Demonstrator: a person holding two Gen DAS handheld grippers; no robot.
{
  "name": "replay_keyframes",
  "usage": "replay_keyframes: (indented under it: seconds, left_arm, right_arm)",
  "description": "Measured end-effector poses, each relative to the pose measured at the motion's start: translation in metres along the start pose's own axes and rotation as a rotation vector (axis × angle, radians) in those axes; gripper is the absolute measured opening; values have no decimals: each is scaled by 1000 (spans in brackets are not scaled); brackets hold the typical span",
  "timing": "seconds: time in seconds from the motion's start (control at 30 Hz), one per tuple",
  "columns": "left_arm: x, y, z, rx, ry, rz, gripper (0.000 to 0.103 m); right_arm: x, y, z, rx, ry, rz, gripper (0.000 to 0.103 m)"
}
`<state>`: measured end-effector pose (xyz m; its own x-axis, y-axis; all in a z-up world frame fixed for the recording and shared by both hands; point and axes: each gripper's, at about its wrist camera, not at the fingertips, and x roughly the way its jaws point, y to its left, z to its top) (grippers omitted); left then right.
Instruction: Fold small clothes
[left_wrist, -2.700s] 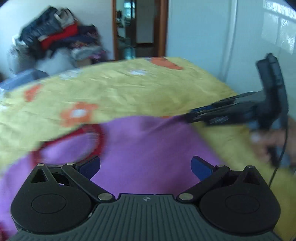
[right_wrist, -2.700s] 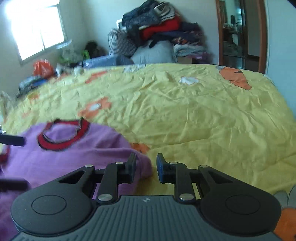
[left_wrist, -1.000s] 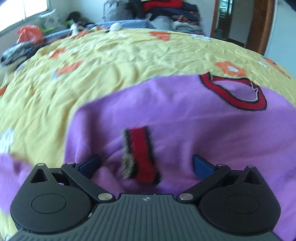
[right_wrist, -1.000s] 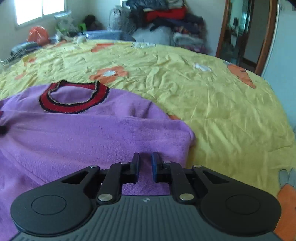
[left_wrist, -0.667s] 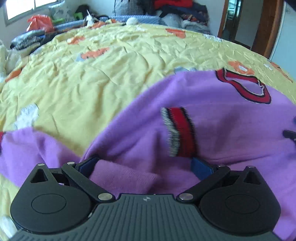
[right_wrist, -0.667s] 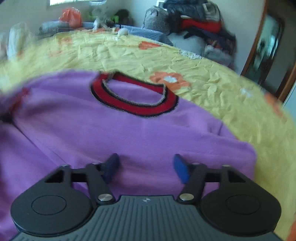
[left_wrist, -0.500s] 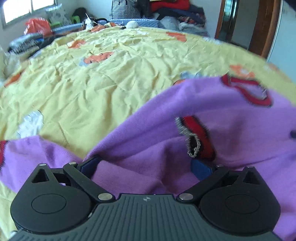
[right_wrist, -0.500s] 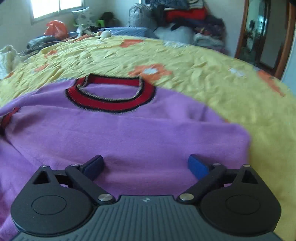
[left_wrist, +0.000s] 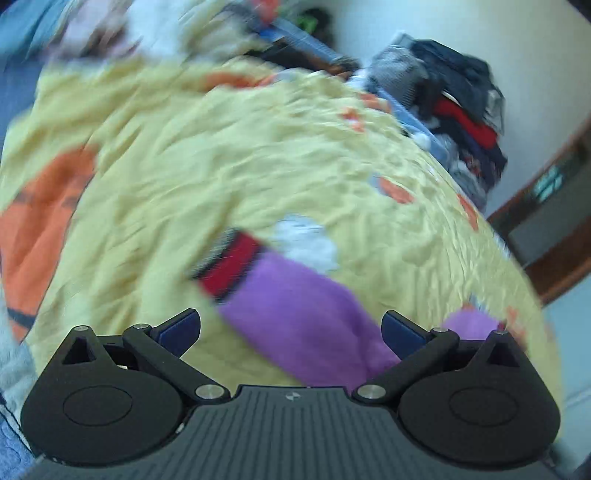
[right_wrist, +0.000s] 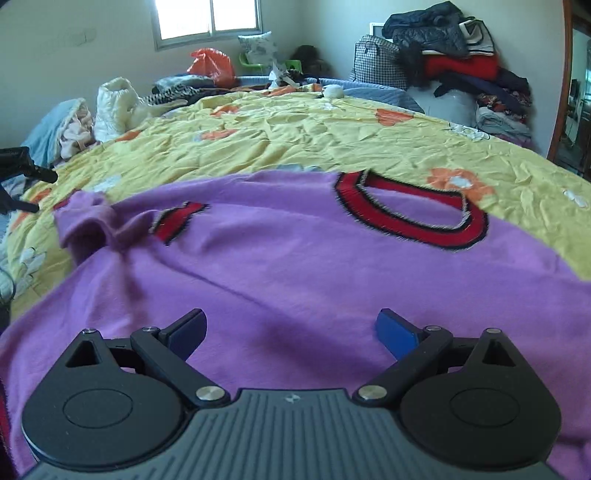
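A purple sweater (right_wrist: 295, 266) with a red and black collar (right_wrist: 413, 218) lies spread on the yellow bedspread (right_wrist: 295, 129). One sleeve is folded across the body, its red cuff (right_wrist: 177, 219) left of the collar. My right gripper (right_wrist: 291, 328) is open and empty just above the sweater's body. In the blurred left wrist view the other sleeve (left_wrist: 306, 314) with its red cuff (left_wrist: 229, 266) lies stretched out on the bedspread (left_wrist: 184, 166). My left gripper (left_wrist: 291, 328) is open, its jaws either side of that sleeve. The left gripper's fingers (right_wrist: 22, 177) show at the right wrist view's left edge.
A pile of clothes and bags (right_wrist: 454, 62) is stacked at the far right by a wooden door frame (right_wrist: 561, 92). Loose bedding and clothes (right_wrist: 92, 118) lie at the bed's far left. An orange bag (right_wrist: 212, 66) sits under the window.
My left gripper has swung off the sweater's body, left of it, to the outstretched sleeve. My right gripper has opened and now hovers over the body.
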<state>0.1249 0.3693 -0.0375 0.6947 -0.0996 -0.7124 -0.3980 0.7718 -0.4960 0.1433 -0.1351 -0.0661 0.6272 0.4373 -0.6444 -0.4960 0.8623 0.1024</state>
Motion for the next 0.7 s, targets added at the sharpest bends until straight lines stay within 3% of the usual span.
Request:
replay_keyframes:
  seconds: [0.07,0.17,0.3,0.43,0.47,0.5,0.53,0.57,0.7]
  left_arm:
    - [6,23,6,-88,37,-100,103]
    - [14,39,8,-164,39,-115,103]
    - [28,43,14,-179,28,-206,103]
    - [44,34,25,-185,25,-222,96]
    - [47,32,27,-182,30,-218,90]
    - [50,30,30,-177,43,-193,58]
    - [54,30,31,-185,76,-159,4]
    - [61,34,31,-201,119,-141,7]
    - [51,39,24,-170,46,-205,4]
  right_arm:
    - [-3,5,-3,14,-3,9,99]
    - [-9,9,-5,14,-7,14,99]
    - [-13,13,-8,-6,-12,12,99]
    - [-14,22,-12,-42,-18,1,99]
    - [-15,23,-13,-50,-28,-3,99]
    - [-16,23,-14,-47,-34,-9,99]
    - [-16,22,-15,-33,-34,-13,99]
    - [-15,20,-15,-13,-28,-17,99]
    - [-13,8,-19,56,-11,-23,99]
